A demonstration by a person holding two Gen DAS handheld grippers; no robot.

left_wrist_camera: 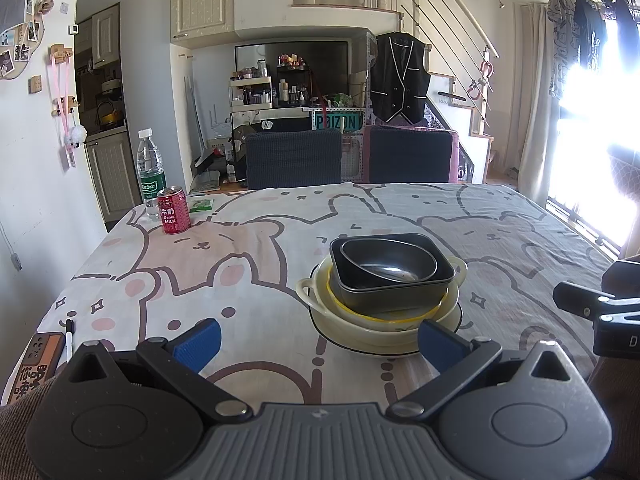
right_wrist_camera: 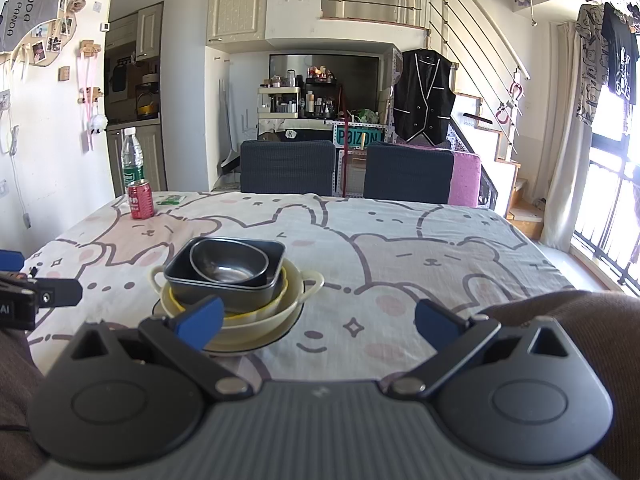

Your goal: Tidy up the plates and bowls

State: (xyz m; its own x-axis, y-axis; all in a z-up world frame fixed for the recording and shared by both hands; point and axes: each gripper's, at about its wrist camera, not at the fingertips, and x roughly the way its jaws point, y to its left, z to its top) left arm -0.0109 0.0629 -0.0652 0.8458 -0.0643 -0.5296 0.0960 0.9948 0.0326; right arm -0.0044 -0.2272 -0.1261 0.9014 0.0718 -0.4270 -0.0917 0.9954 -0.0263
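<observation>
While both my tools hang low over the cartoon-bear tablecloth (left_wrist_camera: 240, 248), my left gripper (left_wrist_camera: 318, 340) gapes wide and empty just short of the nested stack of dishes (left_wrist_camera: 384, 292); my right gripper (right_wrist_camera: 320, 320) is spread just as wide, the stack just beyond its left finger; in the stack, a grey oval metal bowl (left_wrist_camera: 390, 262) sits tilted inside a dark rectangular pan (left_wrist_camera: 394, 296), over cream bowls and a plate; beyond the stack to the left stands a red drink can (left_wrist_camera: 173, 210).

Home: dining table (left_wrist_camera: 280, 248), staircase (left_wrist_camera: 452, 40)
</observation>
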